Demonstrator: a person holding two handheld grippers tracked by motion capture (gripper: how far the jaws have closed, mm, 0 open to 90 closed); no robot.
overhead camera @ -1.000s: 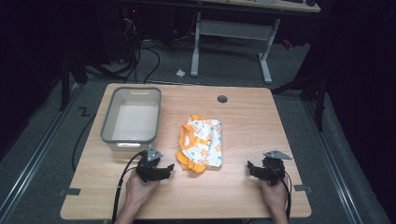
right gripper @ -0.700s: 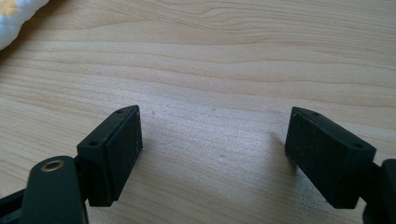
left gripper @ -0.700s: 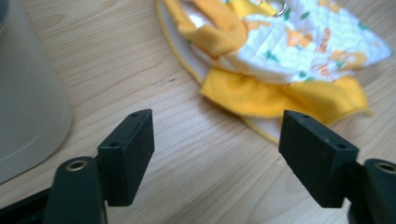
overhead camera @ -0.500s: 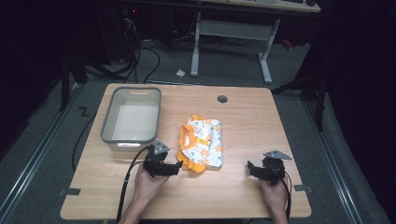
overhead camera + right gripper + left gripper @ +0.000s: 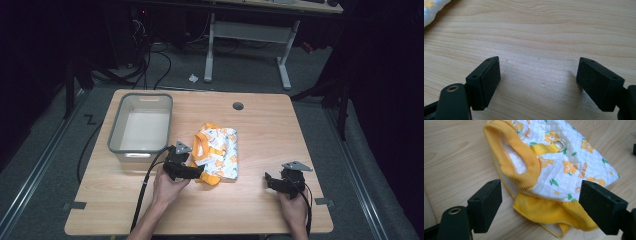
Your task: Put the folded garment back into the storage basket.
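Pet vest (image 5: 217, 157), quilted white w/ orange trim, lying mid-table (image 5: 260, 125), just right of grey bin (image 5: 141, 125). Left gripper (image 5: 540, 202) right at its orange hem, jaws just been opening, wide now, hem between them but not pinched. Right gripper (image 5: 537, 83) wide open too, nothing in it, well apart over bare wood.
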